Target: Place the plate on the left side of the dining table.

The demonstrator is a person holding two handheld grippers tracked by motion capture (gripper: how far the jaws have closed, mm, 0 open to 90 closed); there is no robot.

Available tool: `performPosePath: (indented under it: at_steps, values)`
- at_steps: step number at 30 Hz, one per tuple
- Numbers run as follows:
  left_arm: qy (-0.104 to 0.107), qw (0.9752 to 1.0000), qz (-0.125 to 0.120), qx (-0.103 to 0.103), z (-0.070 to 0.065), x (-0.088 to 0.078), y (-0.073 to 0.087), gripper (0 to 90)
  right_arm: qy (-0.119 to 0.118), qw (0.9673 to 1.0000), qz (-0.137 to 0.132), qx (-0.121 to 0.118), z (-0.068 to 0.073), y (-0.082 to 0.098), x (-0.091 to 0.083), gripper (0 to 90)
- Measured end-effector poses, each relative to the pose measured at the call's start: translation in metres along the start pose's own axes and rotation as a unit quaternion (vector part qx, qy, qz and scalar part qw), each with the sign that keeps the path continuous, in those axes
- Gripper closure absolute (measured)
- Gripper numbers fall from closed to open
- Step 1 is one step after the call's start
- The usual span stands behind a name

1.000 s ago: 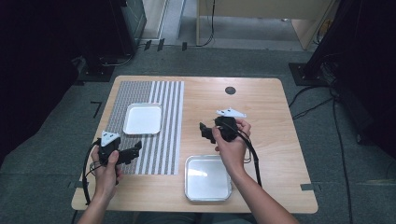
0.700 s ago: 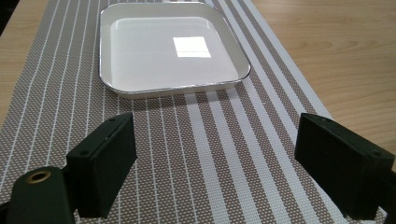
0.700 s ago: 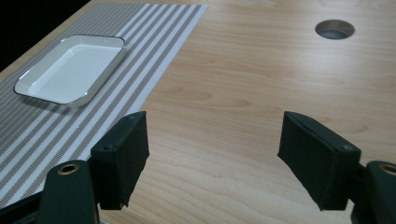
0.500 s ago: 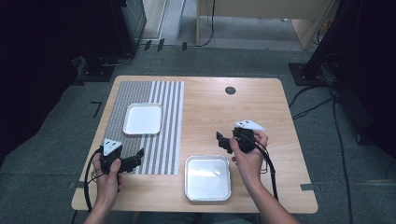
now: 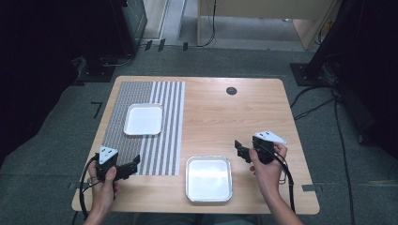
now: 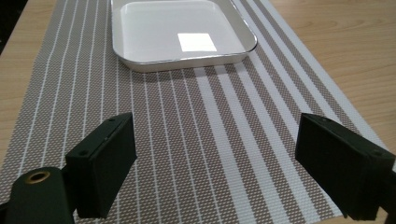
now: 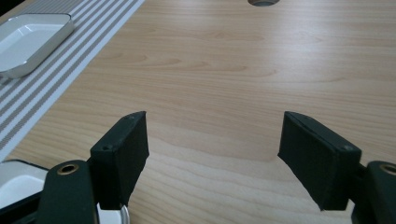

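High view: left gripper [image 5: 133,165], jaws apart and empty, hovers at the woven striped mat's [image 5: 159,140] near edge; right gripper [image 5: 240,151], open and empty, stands over bare wood surface [image 5: 225,122] beside the near tray [image 5: 209,178]; far tray [image 5: 143,119] lies on the mat.

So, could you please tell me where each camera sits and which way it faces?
High view: above the person's side, facing forward and down on the table; shows both forearms, left gripper, right gripper.
Left gripper view: rides the left gripper, facing the striped mat and white tray.
Right gripper view: rides the right gripper, facing bare table.
Shared: all three show that tray.
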State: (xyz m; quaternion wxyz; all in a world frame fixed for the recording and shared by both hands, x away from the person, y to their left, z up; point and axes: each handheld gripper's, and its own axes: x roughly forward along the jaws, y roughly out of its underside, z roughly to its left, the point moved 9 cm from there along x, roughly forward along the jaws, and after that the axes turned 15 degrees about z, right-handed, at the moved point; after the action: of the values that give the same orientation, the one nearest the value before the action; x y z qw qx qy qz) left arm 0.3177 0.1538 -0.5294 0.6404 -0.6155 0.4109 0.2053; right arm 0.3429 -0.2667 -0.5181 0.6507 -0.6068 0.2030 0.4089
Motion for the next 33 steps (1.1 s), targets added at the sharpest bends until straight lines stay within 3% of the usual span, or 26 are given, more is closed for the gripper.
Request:
performPosePath:
  at_steps: [8,15,19,25,33]
  values:
    - [-0.014,0.9999,0.007,0.003,0.017,-0.003,0.014,12.4,0.014,0.9999,0.007,0.007,-0.025,0.026,-0.005,24.1]
    - [-0.029,0.9994,0.018,-0.003,0.038,-0.002,0.03,12.4,0.024,0.9991,0.007,0.034,-0.054,0.049,-0.012,24.2]
    - [-0.042,0.9988,0.024,-0.01,0.05,-0.001,0.038,12.5,0.035,0.998,0.005,0.053,-0.075,0.065,-0.02,24.4]
    - [-0.061,0.9976,0.03,-0.015,0.064,0.0,0.046,12.5,0.05,0.9975,0.002,0.051,-0.095,0.08,-0.028,24.3]
    - [-0.086,0.9955,0.038,-0.012,0.08,-0.001,0.054,12.6,0.073,0.9948,0.008,0.071,-0.125,0.101,-0.04,24.3]
